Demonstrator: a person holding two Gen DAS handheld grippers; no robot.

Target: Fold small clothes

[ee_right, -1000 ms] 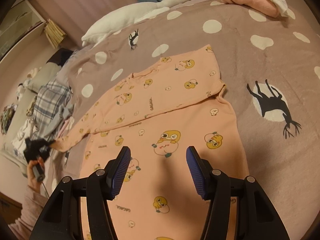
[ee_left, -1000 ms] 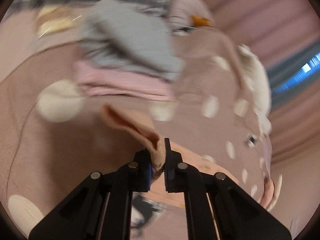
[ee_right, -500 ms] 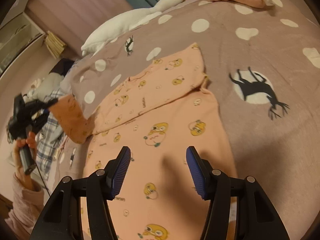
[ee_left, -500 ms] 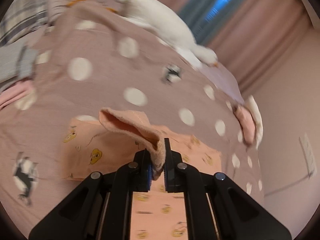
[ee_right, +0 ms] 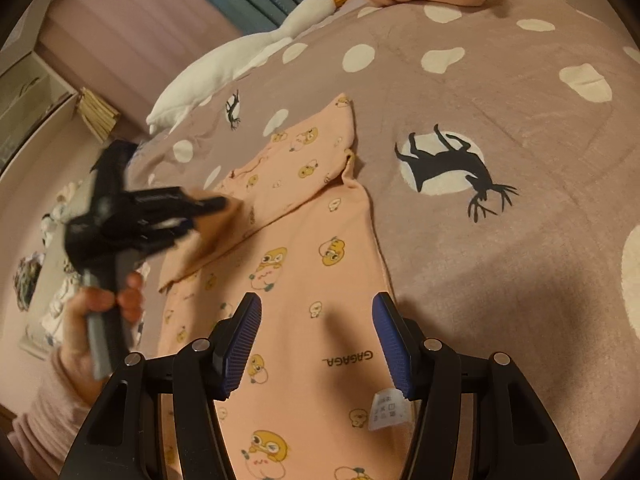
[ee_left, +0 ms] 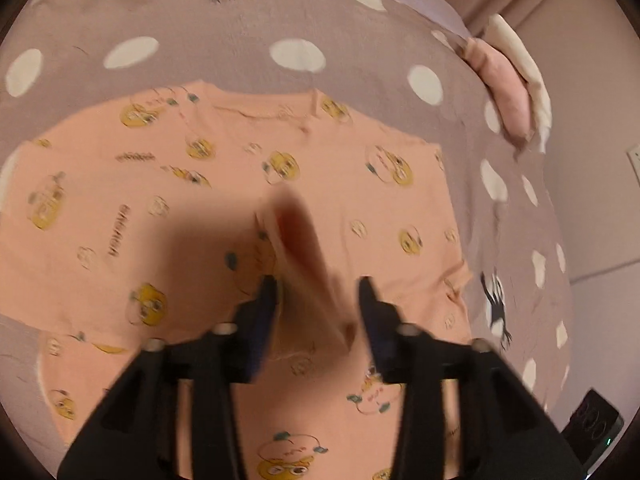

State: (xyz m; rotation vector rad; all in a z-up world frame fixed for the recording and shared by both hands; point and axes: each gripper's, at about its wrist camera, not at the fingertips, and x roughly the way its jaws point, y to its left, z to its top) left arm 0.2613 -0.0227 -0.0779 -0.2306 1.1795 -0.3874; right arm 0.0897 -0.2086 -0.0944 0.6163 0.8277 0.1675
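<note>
Pink top [ee_right: 312, 280]: you have both sleeves folded in, your left gripper [ee_left: 318, 296] opening off its cuff [ee_left: 304, 256], right gripper [ee_right: 316, 336] open, empty; body folds remain.

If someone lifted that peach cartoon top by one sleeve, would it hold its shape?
Probably not. The sleeve droops limply between the opening jaws of the left gripper, so the peach top looks floppy. It lies flat with soft creases, so it seems light and likely to trail.

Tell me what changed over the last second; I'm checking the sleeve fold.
The left gripper carried the sleeve from beside the shirt across onto the shirt; its jaws are opening, the cuff loose between them. The right gripper stayed open over the shirt's body. The other sleeve stayed folded.
</note>
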